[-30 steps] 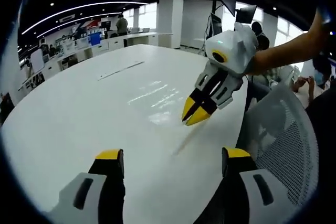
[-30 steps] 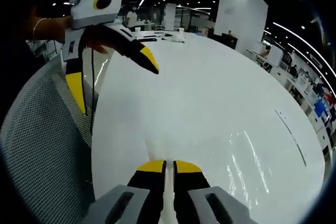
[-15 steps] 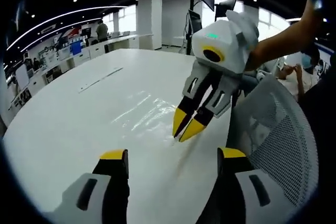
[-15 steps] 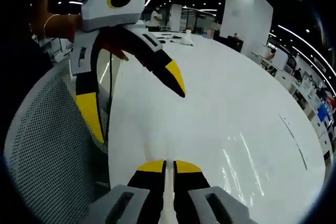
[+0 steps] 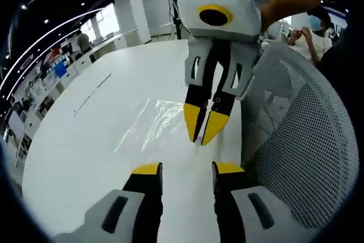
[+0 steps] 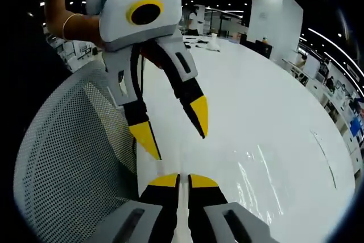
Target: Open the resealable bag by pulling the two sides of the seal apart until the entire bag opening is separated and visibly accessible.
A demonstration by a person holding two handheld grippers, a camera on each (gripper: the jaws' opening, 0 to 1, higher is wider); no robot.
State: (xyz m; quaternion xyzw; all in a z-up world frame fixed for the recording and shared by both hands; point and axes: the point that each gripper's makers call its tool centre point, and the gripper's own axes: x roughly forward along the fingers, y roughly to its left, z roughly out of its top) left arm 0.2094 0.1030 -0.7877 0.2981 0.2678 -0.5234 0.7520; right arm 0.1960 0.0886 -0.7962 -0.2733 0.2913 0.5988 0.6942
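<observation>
1. One clear resealable bag lies flat on the white table, readable mostly as a glossy, wrinkled sheen. I cannot make out its seal line or long axis.
2. The right gripper is nearer: its tips point down at the bag's near edge with the jaws almost clenched. I cannot tell whether film is pinched between them.
3. The left gripper hovers just short of that spot, jaws released and apart. The bag lies ahead and slightly left of them.
4. Count: one bag, two grippers, one table, and one mesh chair back beside the table's edge.
</observation>
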